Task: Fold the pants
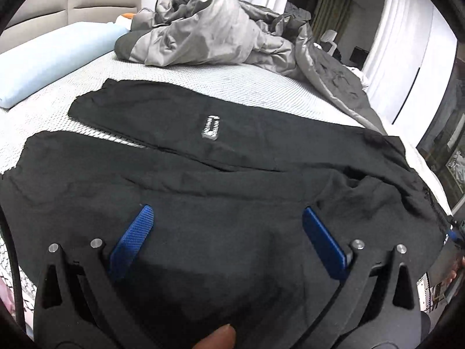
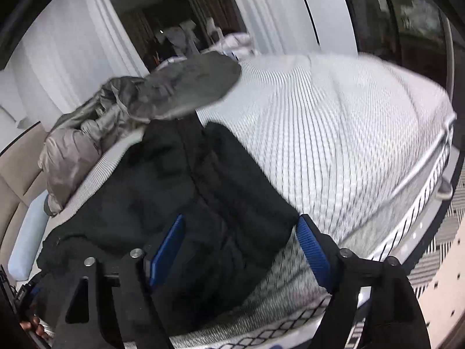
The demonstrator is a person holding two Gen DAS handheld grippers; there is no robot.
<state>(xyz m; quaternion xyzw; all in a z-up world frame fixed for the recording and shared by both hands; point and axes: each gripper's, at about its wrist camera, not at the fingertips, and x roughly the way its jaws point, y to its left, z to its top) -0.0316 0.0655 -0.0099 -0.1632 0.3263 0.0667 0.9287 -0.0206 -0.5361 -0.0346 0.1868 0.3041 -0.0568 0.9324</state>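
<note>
Black pants point(image 1: 221, 157) lie spread on the bed, legs pointing left, a small white logo point(image 1: 211, 128) on the far leg. My left gripper point(image 1: 228, 212) is open, its blue pads point(image 1: 130, 241) just above the near leg, holding nothing. In the right wrist view the pants' waist end point(image 2: 174, 186) lies bunched near the mattress edge. My right gripper point(image 2: 241, 221) is open over that waist end, its left pad point(image 2: 167, 250) above the cloth and its right pad above the mattress. The view is blurred.
A crumpled grey duvet point(image 1: 209, 32) lies at the back of the mattress point(image 1: 247, 83) and a light blue pillow point(image 1: 55, 55) at the left. The mattress edge point(image 2: 418, 168) drops to a patterned floor on the right. White curtains stand behind.
</note>
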